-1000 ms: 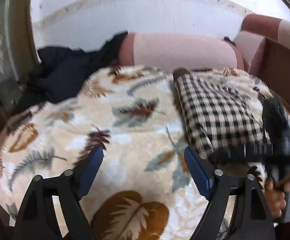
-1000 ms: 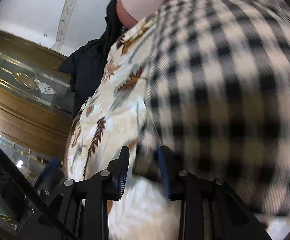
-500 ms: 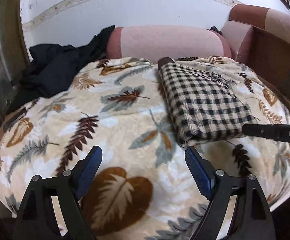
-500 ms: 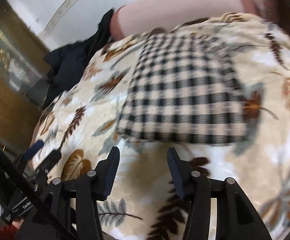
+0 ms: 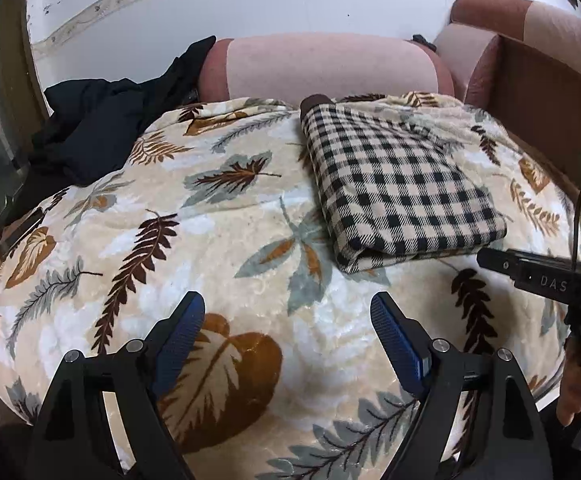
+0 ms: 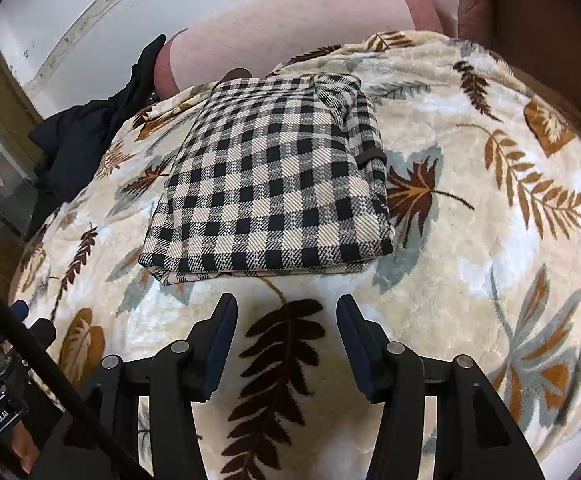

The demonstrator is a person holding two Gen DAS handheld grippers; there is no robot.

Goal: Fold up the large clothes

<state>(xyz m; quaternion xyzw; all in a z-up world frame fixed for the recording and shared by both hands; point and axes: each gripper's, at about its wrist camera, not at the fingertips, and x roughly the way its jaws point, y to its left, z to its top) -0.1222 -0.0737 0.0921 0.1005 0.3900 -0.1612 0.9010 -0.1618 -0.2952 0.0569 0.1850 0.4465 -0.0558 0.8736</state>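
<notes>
- Both claws hang over the bed with nothing in them: at the bottom of the left wrist view we see our left gripper [image 5: 286,320] spread wide, its blue pads [image 5: 394,336] apart above a brown leaf print.
- At the bottom of the right wrist view our right gripper [image 6: 286,328] stands about half spread and its jaws are opening; only a dark fern print shows between its fingers, and no cloth touches them.
- Under both claws we see the leaf-patterned blanket [image 5: 218,240], cream with brown, orange and grey leaves, filling the lower and middle part of each frame.
- Just beyond the right claw's tips, in the centre of the right wrist view, lies the checked garment [image 6: 274,184], folded into a thick rectangle on the blanket; it lies flat and apart from both claws.
- In the left wrist view the same garment sits right of centre, with the near folded edge showing stacked layers.
- At the right edge of that view we see part of the other tool's black body, with a hand [image 5: 578,384] gripping it below.
- Farther back, at the upper left of both frames, a heap of dark clothes [image 5: 102,128] lies at the blanket's edge.
- Behind the blanket, along the upper middle, runs a pink bolster [image 5: 322,68].
- Beyond it we see the white wall [image 5: 250,4] with a patterned border strip.
</notes>
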